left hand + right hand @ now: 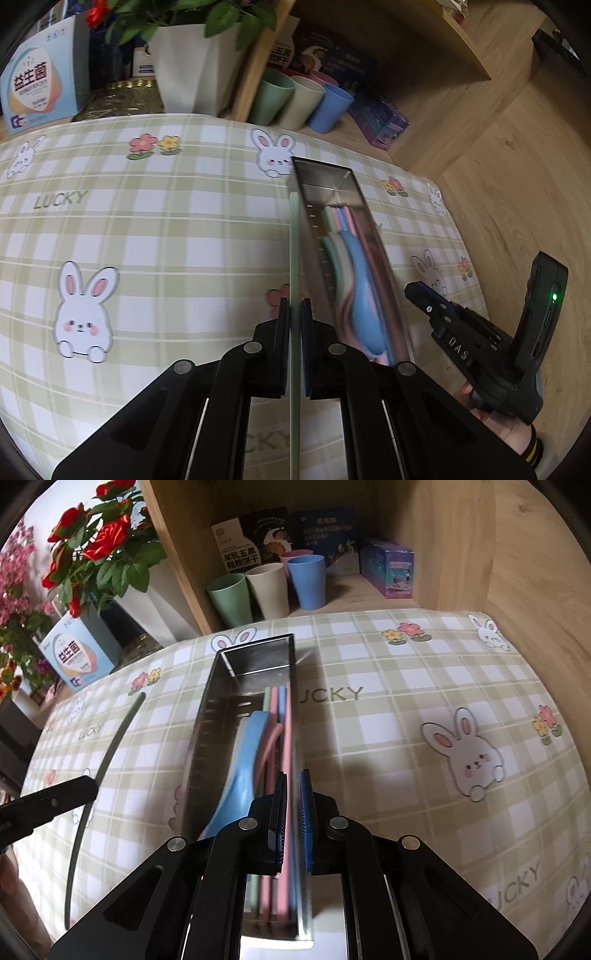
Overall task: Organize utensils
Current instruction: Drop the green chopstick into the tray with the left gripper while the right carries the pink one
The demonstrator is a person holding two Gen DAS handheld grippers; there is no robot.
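Two grippers work over a bench covered with a green plaid cloth printed with rabbits and flowers. Landmark: the long steel tray lying on the cloth, its far end toward the wooden shelf. Inside the tray lie pastel utensils: a blue spoon with further spoons nested under it, and pink, green and blue sticks along the tray's right wall as seen from the right wrist.

Left gripper: jaws closed tight on a thin pale-green stick, which runs lengthwise just outside the tray's left wall; whether it touches that wall cannot be told.

Right gripper: jaws nearly closed over the tray's right wall near its close end, pads either side of the wall with a pink stick lying against it. A hand holding this gripper shows to the right of the tray in the left wrist view.

Beyond the tray's far end, on the shelf, stand green, beige, pink and blue cups, boxes, and a white planter with red flowers.
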